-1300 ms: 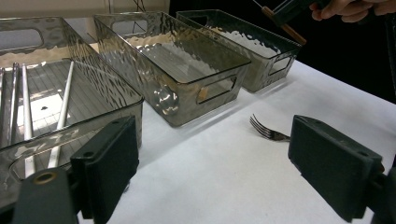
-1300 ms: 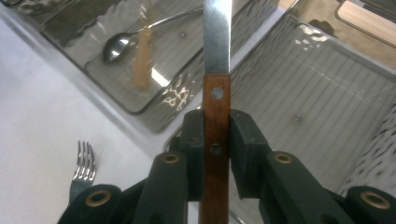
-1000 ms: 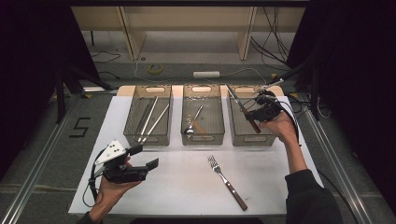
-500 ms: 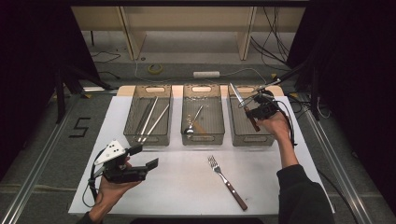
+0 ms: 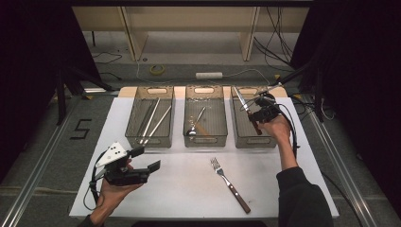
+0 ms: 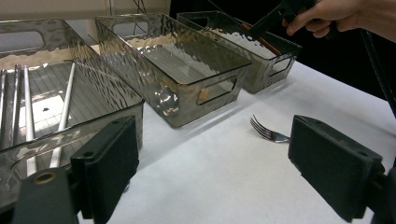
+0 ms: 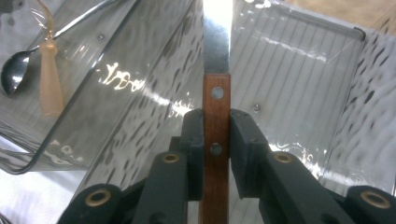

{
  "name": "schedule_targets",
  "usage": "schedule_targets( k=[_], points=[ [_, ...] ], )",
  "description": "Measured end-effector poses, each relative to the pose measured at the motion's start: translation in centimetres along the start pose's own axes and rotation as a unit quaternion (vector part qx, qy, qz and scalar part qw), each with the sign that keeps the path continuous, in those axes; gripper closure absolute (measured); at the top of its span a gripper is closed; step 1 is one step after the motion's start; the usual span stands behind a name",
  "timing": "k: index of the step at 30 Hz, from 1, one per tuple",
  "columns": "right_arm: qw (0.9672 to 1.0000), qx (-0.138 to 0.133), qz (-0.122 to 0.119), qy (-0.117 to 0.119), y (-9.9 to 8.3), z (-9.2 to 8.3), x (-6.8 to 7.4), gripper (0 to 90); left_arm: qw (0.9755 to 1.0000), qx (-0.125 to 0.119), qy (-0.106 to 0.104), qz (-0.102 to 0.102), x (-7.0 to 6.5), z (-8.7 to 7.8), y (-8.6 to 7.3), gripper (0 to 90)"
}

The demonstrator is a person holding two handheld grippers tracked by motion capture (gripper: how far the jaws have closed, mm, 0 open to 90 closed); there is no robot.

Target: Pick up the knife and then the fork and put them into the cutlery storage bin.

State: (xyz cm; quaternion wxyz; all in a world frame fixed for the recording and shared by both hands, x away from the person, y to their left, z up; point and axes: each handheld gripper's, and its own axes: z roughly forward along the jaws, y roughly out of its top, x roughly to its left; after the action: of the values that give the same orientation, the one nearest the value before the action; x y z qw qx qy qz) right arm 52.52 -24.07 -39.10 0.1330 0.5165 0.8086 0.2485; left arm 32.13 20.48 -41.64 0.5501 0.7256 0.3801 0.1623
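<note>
Clamped on a knife (image 7: 216, 107), the right gripper (image 5: 261, 113) pressed both black pads against the wooden handle, the steel blade running up and away from the jaws. It hung over the right-hand tray (image 5: 246, 137) of three clear trays, the knife slanting above that tray's floor. That forearm reached in from the lower right, hand wrapped round the gripper's body. Near the table's front left, the left gripper (image 5: 142, 163) lay level in its hand, jaws wide apart and holding nothing, a fork (image 5: 229, 183) lying on the white mat to its right.
</note>
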Motion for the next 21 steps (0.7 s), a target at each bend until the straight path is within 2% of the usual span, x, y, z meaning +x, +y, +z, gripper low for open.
schedule_targets(
  k=[9,18,19,21],
  points=[
    [0.9999,0.007,0.008,-0.002,-0.4,0.8,-0.1,77.2,1.0,0.0,0.0,0.0,0.0,0.0,0.0,15.7],
    [0.9993,0.019,0.031,-0.005,-0.8,1.5,-0.3,75.8,1.0,0.003,-0.001,0.001,0.0,0.0,0.0,15.7],
    [0.9993,0.017,0.032,-0.006,-0.8,1.5,-0.4,73.5,1.0,0.003,-0.002,0.001,0.0,0.0,0.0,15.7],
    [0.9991,0.019,0.038,0.007,-0.8,1.5,-0.5,62.6,1.0,0.003,-0.002,0.001,0.0,0.0,0.0,15.7]
  ],
)
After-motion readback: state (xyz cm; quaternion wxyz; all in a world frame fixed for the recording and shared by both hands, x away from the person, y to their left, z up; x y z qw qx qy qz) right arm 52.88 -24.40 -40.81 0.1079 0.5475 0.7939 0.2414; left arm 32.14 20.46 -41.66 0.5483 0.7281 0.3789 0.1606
